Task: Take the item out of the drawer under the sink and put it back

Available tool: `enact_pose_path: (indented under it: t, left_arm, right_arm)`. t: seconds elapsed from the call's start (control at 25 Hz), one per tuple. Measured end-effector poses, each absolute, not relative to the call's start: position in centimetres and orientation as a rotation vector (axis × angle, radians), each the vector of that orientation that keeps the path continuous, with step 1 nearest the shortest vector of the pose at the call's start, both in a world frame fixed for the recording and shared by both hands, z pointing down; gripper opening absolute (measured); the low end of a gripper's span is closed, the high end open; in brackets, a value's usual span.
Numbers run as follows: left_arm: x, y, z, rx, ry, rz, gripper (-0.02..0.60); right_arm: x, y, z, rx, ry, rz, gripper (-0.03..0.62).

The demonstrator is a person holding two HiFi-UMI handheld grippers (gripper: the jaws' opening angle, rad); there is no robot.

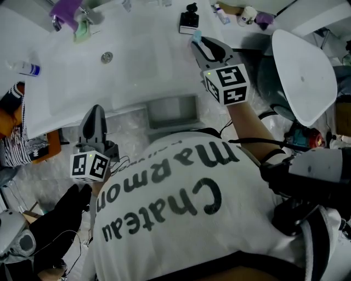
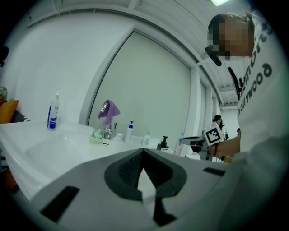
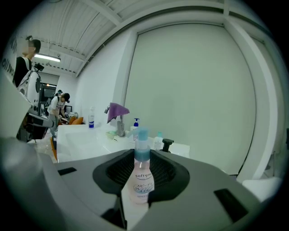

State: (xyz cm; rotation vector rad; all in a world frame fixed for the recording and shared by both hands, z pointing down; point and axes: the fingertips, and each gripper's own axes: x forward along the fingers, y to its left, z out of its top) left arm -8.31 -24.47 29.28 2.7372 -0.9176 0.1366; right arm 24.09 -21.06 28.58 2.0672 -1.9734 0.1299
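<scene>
Right gripper (image 3: 141,155): jaws clamped on a clear pink plastic pump bottle (image 3: 141,178) with a pale-blue pump head, one ribbed dark pad on each side of its body. The bottle is upright, label facing the camera, pump sticking up past the jaw tips. From the head view that gripper is held out over the white countertop (image 1: 164,60), right of the basin, with the bottle's blue top just short of a black pump dispenser (image 1: 189,19) at the back edge. So the bottle is out of the drawer and in the air, not set down. Left gripper (image 2: 143,152): jaws closed tip to tip, nothing between them, parked low in front of the basin's left part and pointing toward it. The grey rectangular drawer (image 1: 173,112) is pulled open under the counter's front edge, between the two grippers. Further out: round metal drain (image 1: 107,56) in the white basin, chrome faucet with a purple cloth (image 1: 68,11) draped on it, a green soap dish (image 1: 82,30) beside it, and a white bottle with a blue label (image 1: 24,67) on the left rim.
</scene>
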Motion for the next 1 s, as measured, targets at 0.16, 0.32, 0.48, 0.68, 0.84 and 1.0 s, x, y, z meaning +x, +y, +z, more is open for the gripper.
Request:
enact_pose_path:
  t: [0.16, 0.32, 0.48, 0.68, 0.84, 1.0]
  left_arm:
    - [-8.4, -24.5, 29.4, 2.737, -0.915, 0.132, 0.008]
    - [-8.5, -24.5, 29.4, 2.732, -0.923, 0.134, 0.008]
    - [-8.6, -24.5, 29.4, 2.736, -0.926, 0.128, 0.008]
    - [-8.8, -24.5, 29.4, 2.73, -0.938, 0.125, 0.008]
    - [-8.9, -24.5, 29.4, 2.723, -0.944, 0.121, 0.008]
    - [-9.1, -24.5, 29.4, 2.723, -0.947, 0.12, 0.008]
  right_arm:
    - [24.3, -20.8, 28.6, 2.078, -1.975, 0.139, 0.114]
    - [24.6, -20.8, 28.5, 2.089, -1.976, 0.154, 0.114]
    - [25.1, -20.8, 28.5, 2.114, -1.982, 0.18, 0.114]
    - [25.3, -20.5, 28.4, 2.132, -1.989, 0.179, 0.115]
    - [25.3, -20.3, 28.3, 2.139, -1.99, 0.171, 0.117]
    - [25.6, -20.3, 28.3, 2.138, -1.981, 0.168, 0.119]
